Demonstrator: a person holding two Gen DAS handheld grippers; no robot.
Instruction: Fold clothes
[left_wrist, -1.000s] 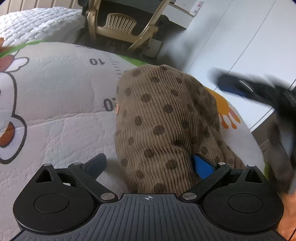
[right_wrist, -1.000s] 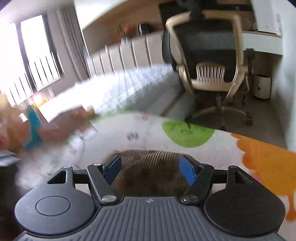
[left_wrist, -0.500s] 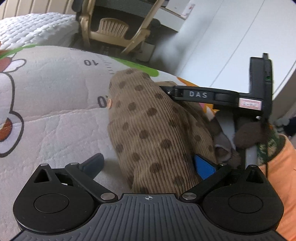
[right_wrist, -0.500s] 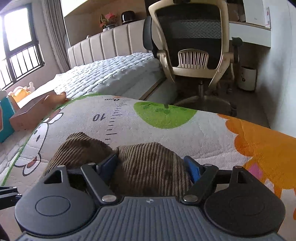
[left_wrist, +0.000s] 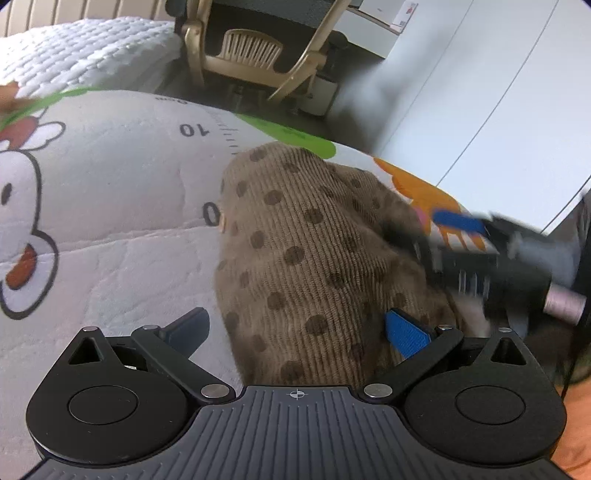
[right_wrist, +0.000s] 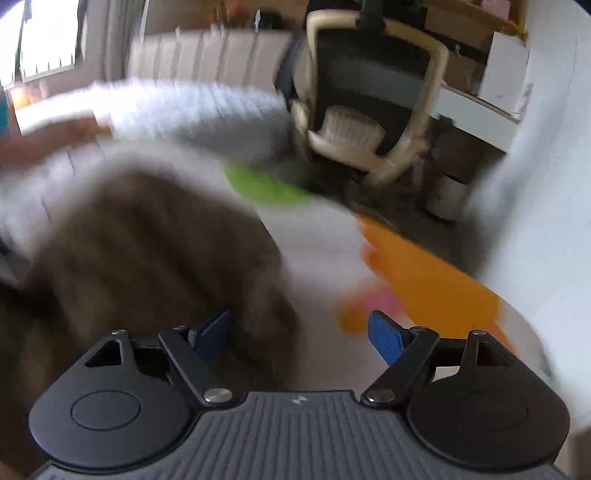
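Mid-fold: the left hand-held gripper (left_wrist: 295, 332) straddles the brown dotted corduroy garment (left_wrist: 314, 258), jaws apart; the right hand-held gripper (right_wrist: 299, 332), at 3 o'clock, is spread empty. Next, regrasp an edge.

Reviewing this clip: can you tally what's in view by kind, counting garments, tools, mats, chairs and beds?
Garments: 1, brown dotted garment
Tools: 2, left tool and right tool
Mats: 1, cartoon-print mat
Chairs: 1, desk chair
Beds: 1, bed with white quilt
Total: 6
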